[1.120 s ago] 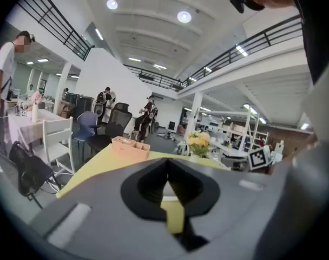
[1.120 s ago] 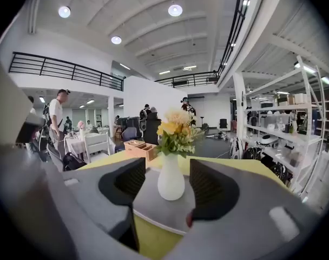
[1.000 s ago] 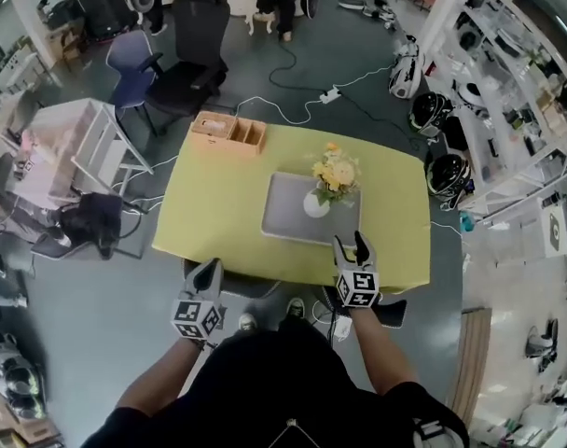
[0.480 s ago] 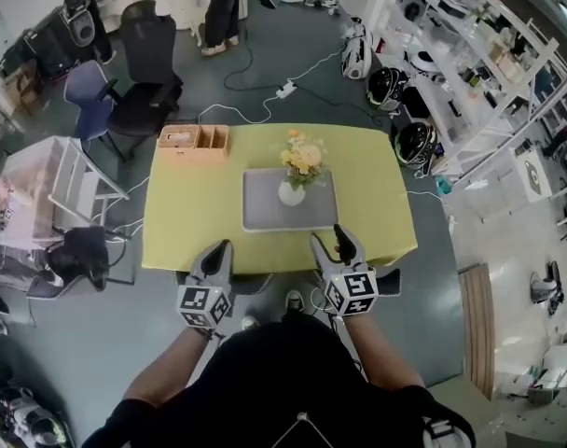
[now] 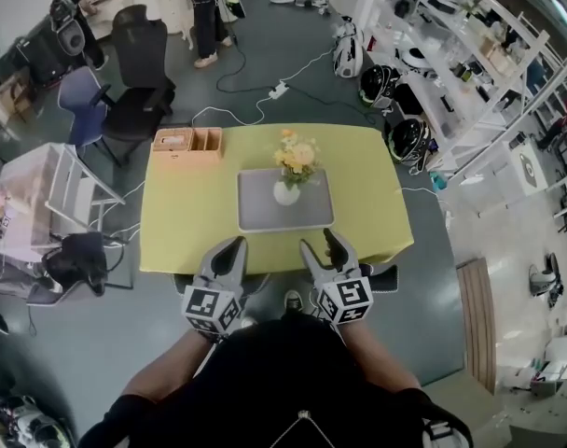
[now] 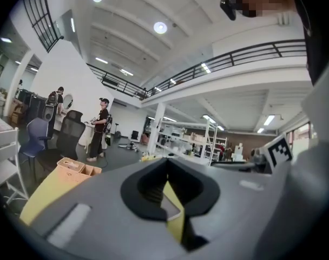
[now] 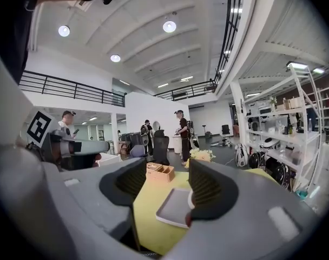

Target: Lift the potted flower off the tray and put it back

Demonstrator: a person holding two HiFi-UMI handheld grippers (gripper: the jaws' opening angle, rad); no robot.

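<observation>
Yellow table [image 5: 181, 231], grey tray [image 5: 261, 215] at centre, wooden box [image 5: 186, 144] at far-left corner

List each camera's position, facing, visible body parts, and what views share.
Head view: on the head, steeply down at table, tray and potted flower; arms, left gripper and right gripper show.
Left gripper view: on the left gripper, along its shut jaws toward the wooden box.
Right gripper view: on the right gripper, between open jaws toward tray and potted flower.
Shared: all show table and box.
</observation>
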